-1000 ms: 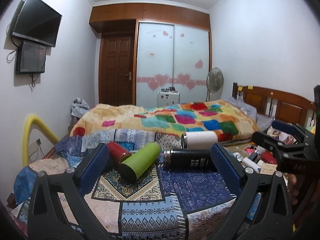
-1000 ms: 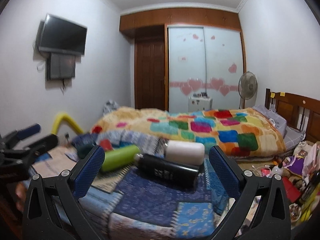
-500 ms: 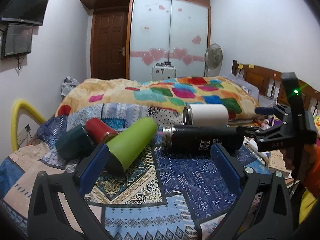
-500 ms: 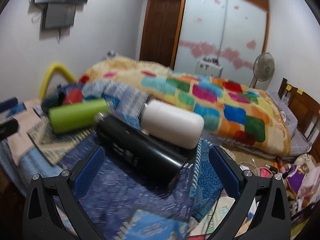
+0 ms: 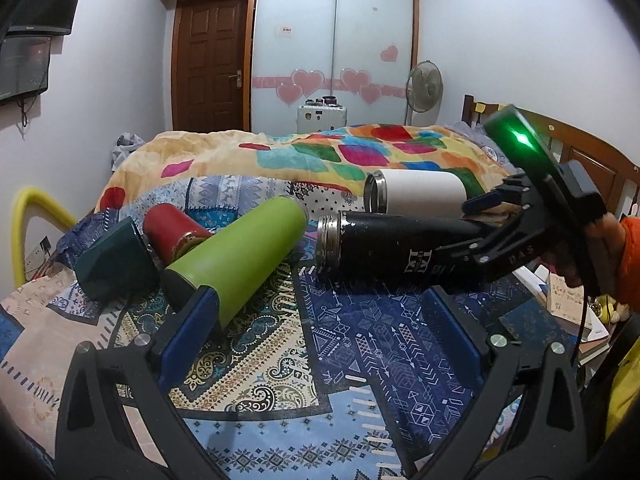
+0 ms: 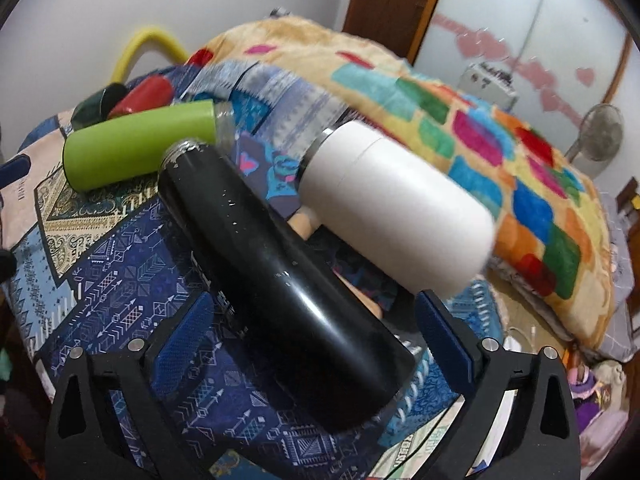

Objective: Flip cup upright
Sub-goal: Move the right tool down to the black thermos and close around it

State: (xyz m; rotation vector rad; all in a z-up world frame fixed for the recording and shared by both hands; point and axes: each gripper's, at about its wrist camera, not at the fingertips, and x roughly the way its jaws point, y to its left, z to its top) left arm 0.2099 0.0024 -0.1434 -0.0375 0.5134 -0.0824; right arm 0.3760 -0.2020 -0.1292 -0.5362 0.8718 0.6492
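Observation:
Several cups lie on their sides on a patterned cloth: a black flask (image 5: 392, 250) (image 6: 276, 268), a white cup (image 5: 416, 196) (image 6: 396, 200), a green flask (image 5: 236, 256) (image 6: 140, 144), a red cup (image 5: 172, 232) (image 6: 144, 90) and a dark green cup (image 5: 114, 262) (image 6: 94, 100). My right gripper (image 6: 316, 336) is open, its jaws on either side of the black flask's base end, not closed on it. It also shows in the left wrist view (image 5: 480, 220). My left gripper (image 5: 320, 332) is open and empty, near the green flask's base.
The patterned cloth (image 5: 360, 340) covers the surface. A bed with a colourful quilt (image 5: 320, 156) lies behind. A yellow tube (image 5: 28, 216) arches at the left. Clutter (image 6: 592, 392) lies on the floor at the right.
Both grippers have moved in closer to the cups. My right gripper has come down around the black flask's base end.

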